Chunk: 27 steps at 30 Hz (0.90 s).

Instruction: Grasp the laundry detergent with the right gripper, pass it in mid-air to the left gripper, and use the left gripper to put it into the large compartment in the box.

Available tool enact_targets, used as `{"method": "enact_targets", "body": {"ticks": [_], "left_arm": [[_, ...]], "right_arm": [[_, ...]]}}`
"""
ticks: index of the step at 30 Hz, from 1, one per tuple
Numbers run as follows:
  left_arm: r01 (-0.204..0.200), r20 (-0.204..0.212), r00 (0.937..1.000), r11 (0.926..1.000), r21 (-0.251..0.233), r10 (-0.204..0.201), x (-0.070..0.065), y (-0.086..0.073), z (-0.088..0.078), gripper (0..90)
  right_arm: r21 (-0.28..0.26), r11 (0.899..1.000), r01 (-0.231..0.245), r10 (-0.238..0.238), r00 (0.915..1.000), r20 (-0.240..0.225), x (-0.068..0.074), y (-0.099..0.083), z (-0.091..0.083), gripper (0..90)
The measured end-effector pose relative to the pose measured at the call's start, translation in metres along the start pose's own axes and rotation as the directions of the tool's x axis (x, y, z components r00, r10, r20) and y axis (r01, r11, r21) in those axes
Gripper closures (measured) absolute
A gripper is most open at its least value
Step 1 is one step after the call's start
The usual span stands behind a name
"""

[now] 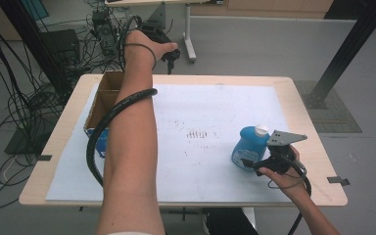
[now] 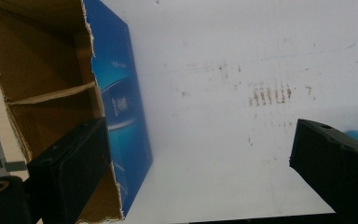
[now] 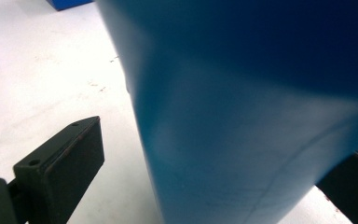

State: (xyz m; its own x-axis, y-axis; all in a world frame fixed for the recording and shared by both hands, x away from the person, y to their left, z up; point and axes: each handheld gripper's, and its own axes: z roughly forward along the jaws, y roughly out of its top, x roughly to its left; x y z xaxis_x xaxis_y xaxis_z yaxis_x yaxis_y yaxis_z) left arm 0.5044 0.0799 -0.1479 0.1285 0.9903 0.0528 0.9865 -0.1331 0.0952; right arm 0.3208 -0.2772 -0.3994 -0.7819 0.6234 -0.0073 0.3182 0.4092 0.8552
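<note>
A blue plastic bottle (image 1: 247, 147) with a white cap stands on the white sheet at the right of the table. My right gripper (image 1: 250, 164) reaches it from the near right. In the right gripper view the bottle (image 3: 242, 116) stands between the jaws of the right gripper (image 3: 205, 177). The left pad (image 3: 74, 161) is clearly off its side, and the other jaw is partly hidden behind it. My left gripper (image 1: 169, 59) is held high beyond the table's far edge, on an outstretched arm. The left gripper (image 2: 198, 147) is open, with nothing between its jaws.
An open cardboard box (image 1: 102, 100) with a blue outer side (image 2: 121, 107) and a divider inside sits at the table's far left. The white sheet (image 1: 205, 132) covers most of the wooden table (image 1: 313, 147). Cables and equipment lie on the floor at the left.
</note>
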Motion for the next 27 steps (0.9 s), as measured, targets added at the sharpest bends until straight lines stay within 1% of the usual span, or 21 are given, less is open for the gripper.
{"method": "enact_targets", "body": {"ticks": [27], "left_arm": [[0.0,-0.003,1.0,1.0,0.001,0.0,-0.0003,0.0003,-0.0004,5.7]], "right_arm": [[-0.011,1.0,0.009,-0.009,1.0,-0.002,0.0004,0.0026,-0.0001,1.8]]}}
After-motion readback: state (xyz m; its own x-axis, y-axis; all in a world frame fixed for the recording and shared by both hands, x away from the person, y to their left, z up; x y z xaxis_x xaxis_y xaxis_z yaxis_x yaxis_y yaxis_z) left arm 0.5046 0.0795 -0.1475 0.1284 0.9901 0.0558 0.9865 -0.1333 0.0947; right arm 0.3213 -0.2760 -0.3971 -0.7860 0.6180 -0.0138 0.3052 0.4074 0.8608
